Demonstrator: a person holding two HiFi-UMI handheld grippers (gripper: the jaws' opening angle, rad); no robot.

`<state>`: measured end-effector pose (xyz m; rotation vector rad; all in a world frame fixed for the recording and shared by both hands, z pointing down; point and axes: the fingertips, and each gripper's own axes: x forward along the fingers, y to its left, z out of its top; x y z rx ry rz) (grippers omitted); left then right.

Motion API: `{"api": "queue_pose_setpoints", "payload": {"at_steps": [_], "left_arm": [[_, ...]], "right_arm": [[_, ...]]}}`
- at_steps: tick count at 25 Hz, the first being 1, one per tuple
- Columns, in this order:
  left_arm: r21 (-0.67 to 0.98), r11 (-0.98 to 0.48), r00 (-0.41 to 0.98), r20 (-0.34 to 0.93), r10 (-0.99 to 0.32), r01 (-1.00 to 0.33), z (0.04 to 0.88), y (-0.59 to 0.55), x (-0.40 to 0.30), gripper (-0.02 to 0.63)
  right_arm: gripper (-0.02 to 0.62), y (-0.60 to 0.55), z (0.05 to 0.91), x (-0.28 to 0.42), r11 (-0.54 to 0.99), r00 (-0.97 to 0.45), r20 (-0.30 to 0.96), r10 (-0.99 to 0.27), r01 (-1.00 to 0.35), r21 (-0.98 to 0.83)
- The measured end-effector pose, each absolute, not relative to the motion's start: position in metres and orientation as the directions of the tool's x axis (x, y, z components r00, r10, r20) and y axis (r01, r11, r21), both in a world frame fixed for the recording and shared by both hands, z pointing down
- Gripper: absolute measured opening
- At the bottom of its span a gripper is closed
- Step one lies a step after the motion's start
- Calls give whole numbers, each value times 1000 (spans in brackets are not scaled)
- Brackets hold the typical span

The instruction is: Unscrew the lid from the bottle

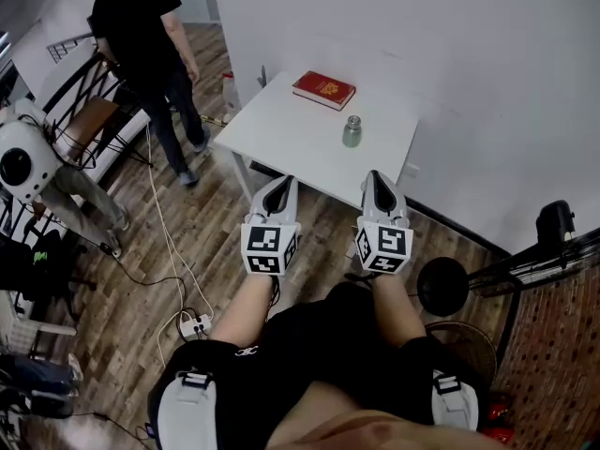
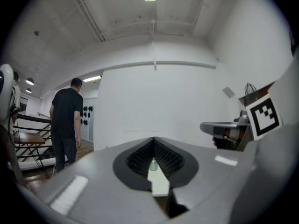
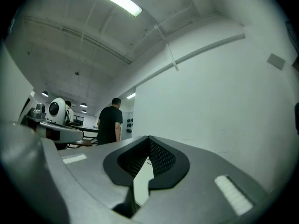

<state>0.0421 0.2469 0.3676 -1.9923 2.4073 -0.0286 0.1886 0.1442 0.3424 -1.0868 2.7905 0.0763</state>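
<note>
The bottle [image 1: 352, 131] stands upright right of centre on the white table [image 1: 281, 125], upper middle of the frame, with a red book [image 1: 323, 90] well apart behind it. Both the left gripper [image 1: 280, 186] and right gripper [image 1: 377, 180] are closed and empty, side by side just below the table's near edge. A person in black [image 1: 141, 26] stands upper left.

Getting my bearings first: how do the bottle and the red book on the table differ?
The bottle stands upright; the red book lies flat. The bottle is pale green with a silvery lid; the book is red and wider. In the head view the bottle stands nearer the camera than the book. Both rest on the white table, apart.
</note>
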Motion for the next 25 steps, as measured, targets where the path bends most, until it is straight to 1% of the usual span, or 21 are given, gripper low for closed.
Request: {"api": "queue_pose_setpoints", "payload": {"at_steps": [7,13,20,25], "left_arm": [[-24,201,-202,26,-979,-979,382,227,14,54],[-37,202,-203,28,-979,-979,388,185,-19,54],[-33,202,-202,9,-979,-979,376,102,-60,54],[-41,171,-173,35,-984,-984,373,25,-79,54]], "right_arm": [[2,116,347,163,737,-725,-162,-670,-675,-27],[2,68,356,133,733,-718,-168,-676,-678,-50],[2,-13,355,93,721,-711,-137,-690,-692,-40],[2,-80,356,73,719,-711,-120,-693,-693,-51]]}}
